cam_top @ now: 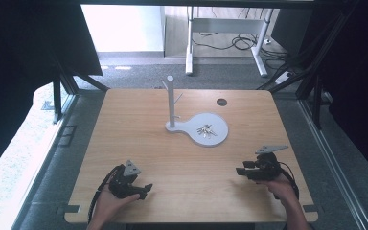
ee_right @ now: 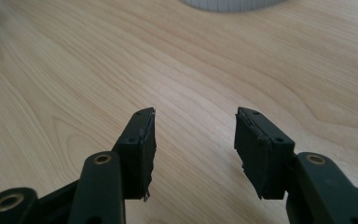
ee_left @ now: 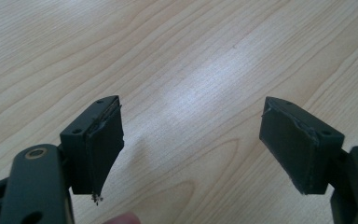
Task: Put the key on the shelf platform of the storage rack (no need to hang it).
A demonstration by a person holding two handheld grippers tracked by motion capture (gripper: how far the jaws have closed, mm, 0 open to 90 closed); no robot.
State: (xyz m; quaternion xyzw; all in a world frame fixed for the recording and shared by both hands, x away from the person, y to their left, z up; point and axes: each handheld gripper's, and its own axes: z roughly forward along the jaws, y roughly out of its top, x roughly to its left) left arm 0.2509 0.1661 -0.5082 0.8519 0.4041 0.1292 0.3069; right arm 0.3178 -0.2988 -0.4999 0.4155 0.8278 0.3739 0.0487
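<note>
- While both of your hands rest near the table's (cam_top: pixel 139 120) near edge, nothing is held yet; I judge this the opening step, the approach to the keys (cam_top: pixel 206 130).
- Left gripper (cam_top: pixel 143 190): near left of the table, jaws spread wide over bare wood, nothing between them.
- Stand (cam_top: pixel 171 103): a white post with pegs, upright at mid-table, far from both of your grippers.
- Tray (cam_top: pixel 215 139): the stand's round white base plate, to the right of the post; the keys lie on it in a small bunch.
- Right gripper (cam_top: pixel 239 171): near right, jaws spread and empty, pointing left across the wood; the tray's rim (ee_right: pixel 228 4) sits far ahead of it.
- Next move, as I judge it: you carry the right gripper far and left to the tray, lower the spread jaws around the bunch, then pinch.
</note>
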